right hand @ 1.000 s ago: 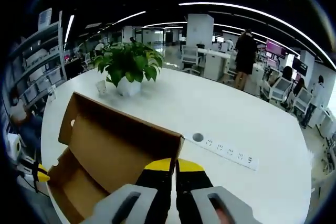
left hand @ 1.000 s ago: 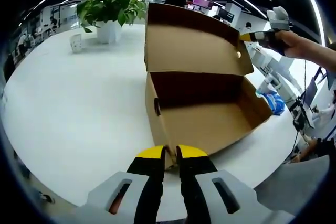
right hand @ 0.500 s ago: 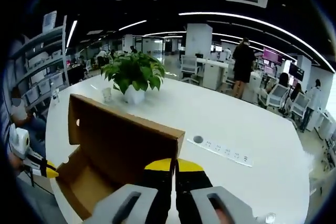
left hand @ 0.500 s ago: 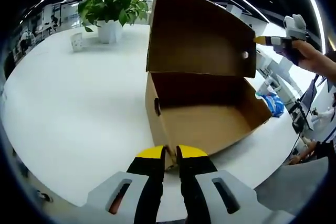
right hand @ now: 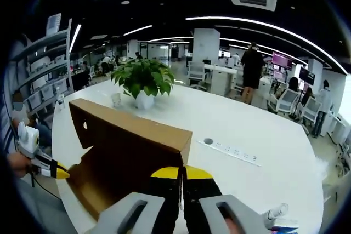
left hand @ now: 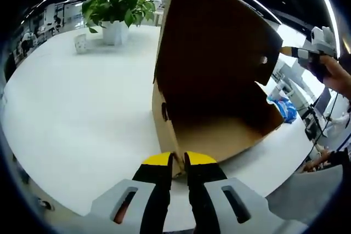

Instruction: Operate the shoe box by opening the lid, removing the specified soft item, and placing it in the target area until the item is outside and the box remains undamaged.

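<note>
Left tongs [left hand: 179, 160] clenched on shoe box [left hand: 211, 130] front rim; right tongs [right hand: 181, 172] pinch lid [right hand: 131, 135] edge.

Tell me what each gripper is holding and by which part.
Left gripper: shoe box, by its near corner. Right gripper: the lid, by its front edge.

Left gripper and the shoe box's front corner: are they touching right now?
Touching. In the left gripper view, the left gripper has its yellow-tipped jaws closed on the near corner edge of the shoe box, the cardboard wall sitting between them.
</note>
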Motion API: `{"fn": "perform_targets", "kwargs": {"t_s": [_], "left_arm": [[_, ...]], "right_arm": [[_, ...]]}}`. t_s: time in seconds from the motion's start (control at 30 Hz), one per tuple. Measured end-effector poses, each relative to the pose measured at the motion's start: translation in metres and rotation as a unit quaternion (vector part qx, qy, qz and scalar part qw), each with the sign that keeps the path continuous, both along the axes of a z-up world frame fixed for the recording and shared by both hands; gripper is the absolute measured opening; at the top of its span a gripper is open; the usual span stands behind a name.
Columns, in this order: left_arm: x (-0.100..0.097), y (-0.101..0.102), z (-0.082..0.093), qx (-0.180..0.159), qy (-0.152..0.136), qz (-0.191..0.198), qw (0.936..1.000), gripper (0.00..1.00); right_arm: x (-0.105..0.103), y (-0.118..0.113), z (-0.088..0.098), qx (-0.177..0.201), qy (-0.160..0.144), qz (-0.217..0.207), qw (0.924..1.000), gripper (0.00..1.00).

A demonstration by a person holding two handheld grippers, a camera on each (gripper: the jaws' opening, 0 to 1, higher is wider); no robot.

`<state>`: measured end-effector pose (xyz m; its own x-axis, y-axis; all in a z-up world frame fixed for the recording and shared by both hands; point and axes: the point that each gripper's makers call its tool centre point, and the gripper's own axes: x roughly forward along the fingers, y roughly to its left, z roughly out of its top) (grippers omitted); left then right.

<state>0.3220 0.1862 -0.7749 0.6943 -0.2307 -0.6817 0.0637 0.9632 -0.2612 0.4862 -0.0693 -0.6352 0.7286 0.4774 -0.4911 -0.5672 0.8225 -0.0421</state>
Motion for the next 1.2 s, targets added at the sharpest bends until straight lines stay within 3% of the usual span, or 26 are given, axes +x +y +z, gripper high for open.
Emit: {"fn": "perform_targets", "kwargs": {"t_s": [0.33, 0.9, 1.07, 1.2], "left_arm": [[-0.001, 0.000, 0.000, -0.004, 0.001, 0.003, 1.0000, 0.08], [-0.002, -0.001, 0.001, -0.005, 0.003, 0.007, 1.0000, 0.08], [0.000, 0.004, 0.008, -0.006, -0.009, 0.020, 0.9997, 0.10], [0.003, 0.010, 0.015, -0.006, -0.026, 0.035, 0.9990, 0.11]], "right_arm": [[-0.035, -0.008, -0.010, 0.003, -0.001, -0.005, 1.0000, 0.00], [-0.072, -0.017, -0.038, 0.011, 0.018, -0.023, 0.9995, 0.00], [-0.073, -0.020, -0.047, 0.025, 0.024, -0.037, 0.9987, 0.00], [-0.078, -0.023, -0.055, 0.012, 0.025, -0.033, 0.9991, 0.00]]}}
